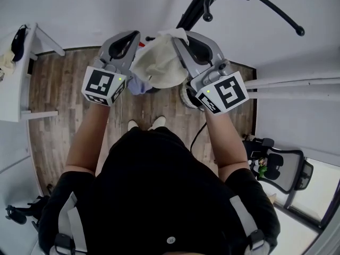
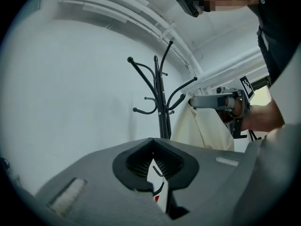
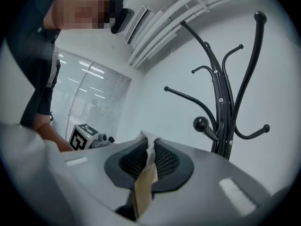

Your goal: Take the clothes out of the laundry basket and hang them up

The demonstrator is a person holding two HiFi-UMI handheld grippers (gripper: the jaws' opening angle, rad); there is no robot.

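A cream garment [image 1: 157, 62] hangs bunched between my two grippers, held up in front of the black coat stand [image 1: 212, 4]. My left gripper [image 1: 137, 38] is shut on a white printed part of the garment [image 2: 156, 180]. My right gripper [image 1: 176, 39] is shut on a cream fold [image 3: 145, 175] that sticks up past the jaws. In the left gripper view, the right gripper [image 2: 214, 100] holds the garment [image 2: 202, 131] draped just right of the stand [image 2: 162, 102]. The stand's hooks [image 3: 225, 98] rise close ahead in the right gripper view. A lavender cloth [image 1: 138, 85] shows below the garment; the basket is hidden.
A white desk [image 1: 16, 78] stands at the left on the wood floor [image 1: 58, 89]. An office chair [image 1: 281, 166] sits at the right and another chair base [image 1: 21, 212] at the lower left. A cable [image 1: 197, 134] runs across the floor. White walls surround the stand.
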